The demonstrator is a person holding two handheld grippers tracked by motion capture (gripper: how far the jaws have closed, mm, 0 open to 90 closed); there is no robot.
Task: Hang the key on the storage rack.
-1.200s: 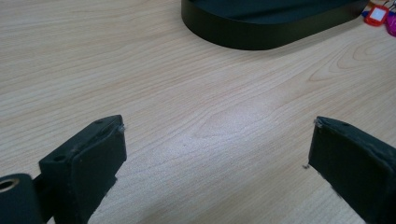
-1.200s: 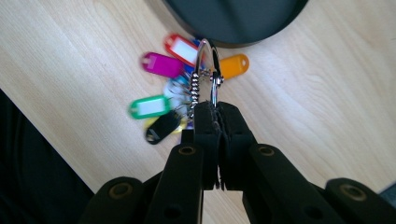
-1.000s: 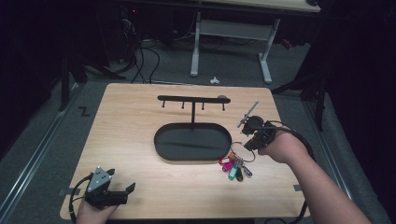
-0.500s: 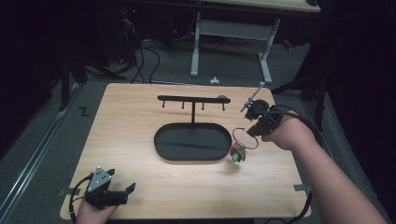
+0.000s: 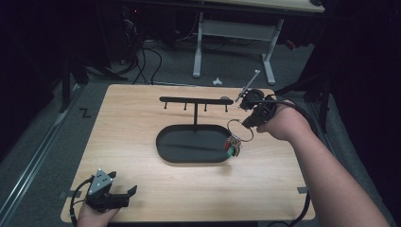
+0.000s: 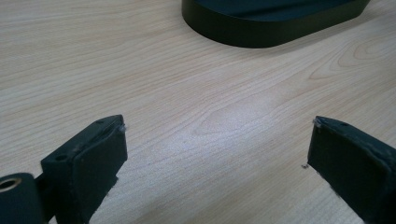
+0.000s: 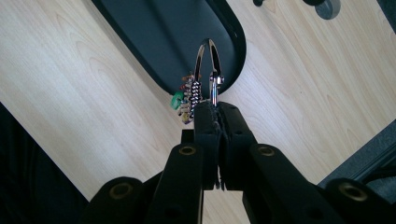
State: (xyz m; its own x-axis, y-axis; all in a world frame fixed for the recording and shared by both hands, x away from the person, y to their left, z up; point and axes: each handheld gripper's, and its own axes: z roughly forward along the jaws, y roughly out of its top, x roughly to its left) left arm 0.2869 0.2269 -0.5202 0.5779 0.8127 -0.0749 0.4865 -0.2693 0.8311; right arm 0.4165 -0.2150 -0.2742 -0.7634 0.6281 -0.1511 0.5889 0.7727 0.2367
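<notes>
High view. A key ring (image 5: 239, 129) with a bunch of coloured keys (image 5: 232, 147) is being held in the air by the right gripper (image 5: 245, 124), beside the right end of the black oval tray (image 5: 166, 142) and below the right end of the hook rail (image 5: 195, 100) of the key stand. The keys are dangling at the tray's right rim. The left gripper (image 5: 133, 190) is being rested at the near left corner of the wooden table (image 5: 127, 118), well apart from the stand.

Left gripper view. The jaws are being held spread, with nothing between them but bare table; the tray's rim (image 6: 261, 37) is being shown at the top edge. The key ring is not being shown here.

Right gripper view. The jaws are being clenched on the lower part of the key ring (image 7: 208, 70), which is standing edge-on above them, with the keys (image 7: 187, 100) bunched to its left. This narrow pinch is not readable from the high view; the hook rail and the ring's place against it are being given by the high view.

Risk, as judged. The ring is being gripped on thin wire, so a twist or slip is being risked should the hanging keys swing. The hooks are small, so the ring could be knocked against the rail and dropped into the tray if it is being presented edge-on.
</notes>
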